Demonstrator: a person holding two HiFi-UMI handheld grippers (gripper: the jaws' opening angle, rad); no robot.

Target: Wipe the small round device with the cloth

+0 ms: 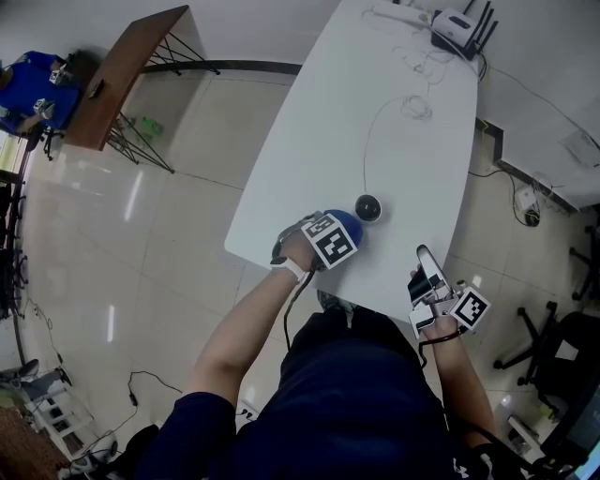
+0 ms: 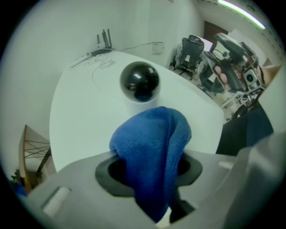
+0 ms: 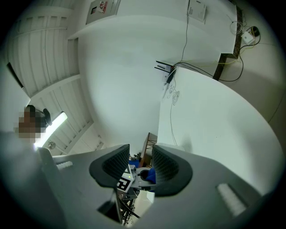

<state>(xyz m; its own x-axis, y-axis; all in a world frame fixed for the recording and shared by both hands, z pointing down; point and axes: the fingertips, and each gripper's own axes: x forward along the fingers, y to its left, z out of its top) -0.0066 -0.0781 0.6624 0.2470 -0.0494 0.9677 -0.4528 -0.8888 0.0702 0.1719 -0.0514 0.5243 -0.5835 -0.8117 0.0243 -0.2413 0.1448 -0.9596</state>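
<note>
A: At the near end of a white table [image 1: 394,122], the left gripper [image 2: 148,170] is clamped on a bunched blue cloth [image 2: 152,143], which bulges out past the jaws just short of the small round device [image 2: 140,81].

B: And the device?

A: A black dome on a pale base, standing upright on the tabletop just beyond the cloth; whether the two are touching cannot be told. The wipe looks about to start. It would go best with the loose bulge of cloth leading, pressed lightly and swept around the dome, so the hard jaws stay off the glossy surface.

B: The other hand?

A: The right gripper [image 3: 140,163] is held level beside the table's near edge, jaws a narrow gap apart with nothing between them. It could steady the base, which looks light enough to slide under a push.

B: Anything in the way?

A: A thin cable [image 1: 367,141] runs from the device up the table toward a router [image 1: 459,26] at the far end; a hard sweep could drag on it. A wooden side table [image 1: 122,75] stands well apart on the floor.
</note>
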